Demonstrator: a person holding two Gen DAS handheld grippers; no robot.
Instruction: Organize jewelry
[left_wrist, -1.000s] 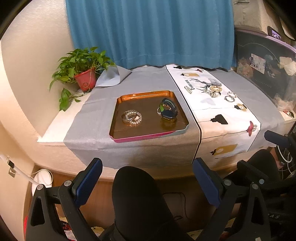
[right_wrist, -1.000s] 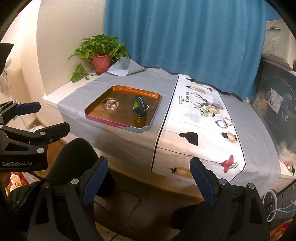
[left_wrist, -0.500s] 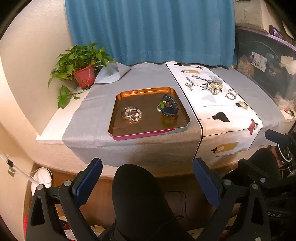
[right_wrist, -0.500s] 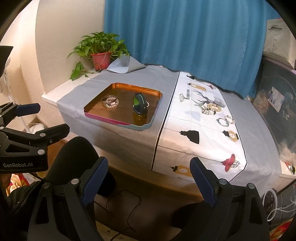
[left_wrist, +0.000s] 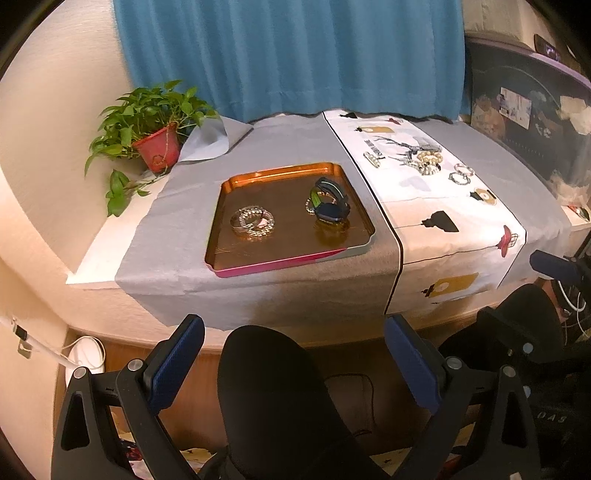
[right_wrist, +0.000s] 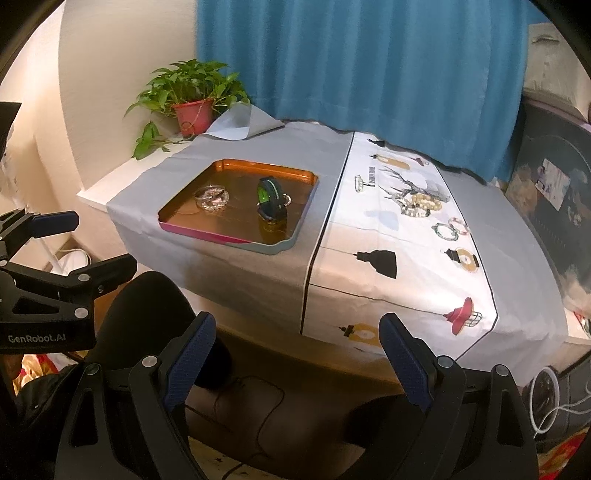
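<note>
Bracelets (left_wrist: 253, 222) lay in the tray (left_wrist: 284, 264) ahead of your left hand-held gripper (left_wrist: 293, 363); both it and your right hand-held gripper (right_wrist: 297, 356) were released, grasping nothing.

Black two-finger grippers, dark clothing

Left gripper (left_wrist: 293, 363) and right gripper (right_wrist: 297, 356) share one build: matte black triangular-cutout arms with silver screws at the pivots and textured blue pads (right_wrist: 190, 354) on the fingers. White "GenRobot.AI" lettering marks the left gripper's side in the right view. The person's knee (left_wrist: 273, 373) is in black cloth.
</note>
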